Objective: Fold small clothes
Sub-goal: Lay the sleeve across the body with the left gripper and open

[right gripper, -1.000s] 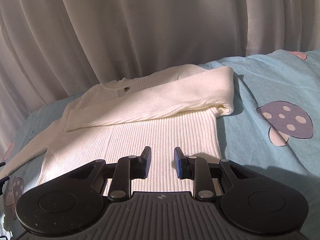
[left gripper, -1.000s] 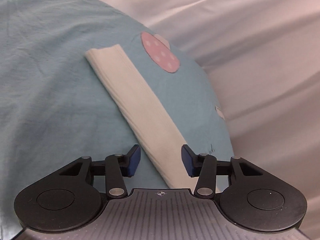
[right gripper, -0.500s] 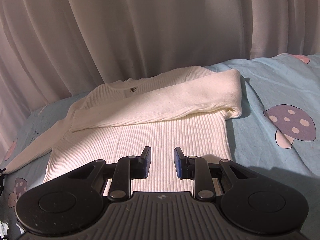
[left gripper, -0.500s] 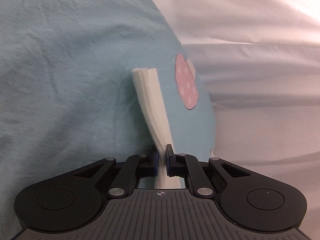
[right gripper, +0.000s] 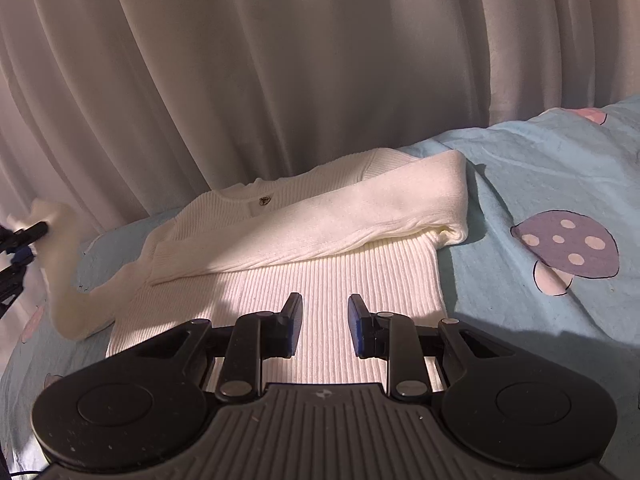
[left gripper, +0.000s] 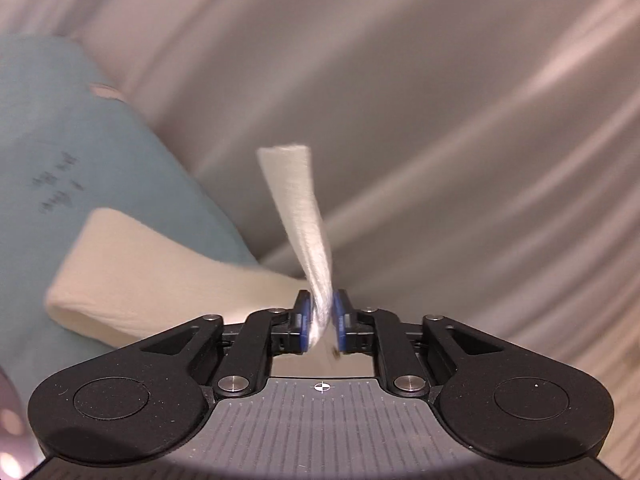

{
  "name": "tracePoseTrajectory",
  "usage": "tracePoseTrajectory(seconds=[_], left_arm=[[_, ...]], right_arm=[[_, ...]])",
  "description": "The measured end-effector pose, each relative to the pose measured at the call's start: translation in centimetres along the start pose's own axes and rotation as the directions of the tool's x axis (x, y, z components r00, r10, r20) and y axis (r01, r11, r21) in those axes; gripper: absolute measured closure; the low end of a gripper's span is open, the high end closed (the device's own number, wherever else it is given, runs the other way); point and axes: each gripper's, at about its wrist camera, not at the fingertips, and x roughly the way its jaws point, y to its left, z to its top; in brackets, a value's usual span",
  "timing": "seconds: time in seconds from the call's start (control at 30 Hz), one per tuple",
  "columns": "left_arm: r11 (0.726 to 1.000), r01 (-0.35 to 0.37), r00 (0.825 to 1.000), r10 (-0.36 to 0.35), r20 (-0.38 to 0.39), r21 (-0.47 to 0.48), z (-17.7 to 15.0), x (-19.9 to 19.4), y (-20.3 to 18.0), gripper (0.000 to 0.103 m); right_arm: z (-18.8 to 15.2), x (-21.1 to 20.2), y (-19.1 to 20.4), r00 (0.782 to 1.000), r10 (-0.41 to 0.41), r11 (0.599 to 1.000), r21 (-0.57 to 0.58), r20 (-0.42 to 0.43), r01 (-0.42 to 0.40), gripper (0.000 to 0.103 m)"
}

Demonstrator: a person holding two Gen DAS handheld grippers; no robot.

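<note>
Sweater sleeve point(left gripper: 308, 236), blurred, rises mid-frame from the left gripper point(left gripper: 322, 322), whose jaws, just eased wider, seemingly still pinch it. Right view: cream sweater point(right gripper: 304, 248) lies centre on the blue mushroom-print sheet point(right gripper: 540, 184); right gripper point(right gripper: 324, 326) hovers narrowly parted, empty.

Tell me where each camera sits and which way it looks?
Left wrist: on the left gripper, looking along its fingers at the lifted sleeve between them, curtain behind.
Right wrist: on the right gripper, looking down at the white sweater on the blue sheet.
Both show the sleeve; the right view also catches the left gripper.
</note>
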Motion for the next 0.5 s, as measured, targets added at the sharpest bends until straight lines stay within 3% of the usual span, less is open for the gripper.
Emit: tracePoseTrajectory(seconds=[0.03, 0.1, 0.17, 0.33, 0.5], left_arm=[[0.998, 0.011, 0.996, -0.006, -0.087, 0.061, -1.6, 1.9, -1.3, 0.047], [0.991, -0.035, 0.978, 0.061, -0.199, 0.131, -4.3, 4.3, -2.3, 0.045], [0.975, -0.128, 0.958, 0.169, -0.233, 0.181, -6.1, 5.1, -2.1, 0.044], [0.922, -0.337, 0.919, 0.366, -0.148, 0.192, -5.7, 3.4, 0.7, 0.031], [0.884, -0.448, 0.881, 0.462, -0.103, 0.132, -4.0, 2.5, 4.0, 0.029]], right_arm=[[0.0, 0.0, -0.2, 1.0, -0.004, 1.0, 0.003, -0.002, 0.004, 0.079], [0.2, 0.0, -0.6, 1.0, -0.009, 1.0, 0.012, -0.007, 0.009, 0.079], [0.4, 0.2, -1.0, 1.0, -0.004, 1.0, 0.023, -0.022, 0.004, 0.079], [1.4, 2.7, -0.8, 0.991, 0.092, 0.994, 0.065, -0.093, -0.086, 0.076], [2.7, 7.2, 2.2, 0.977, 0.173, 0.985, 0.04, -0.126, -0.17, 0.065]])
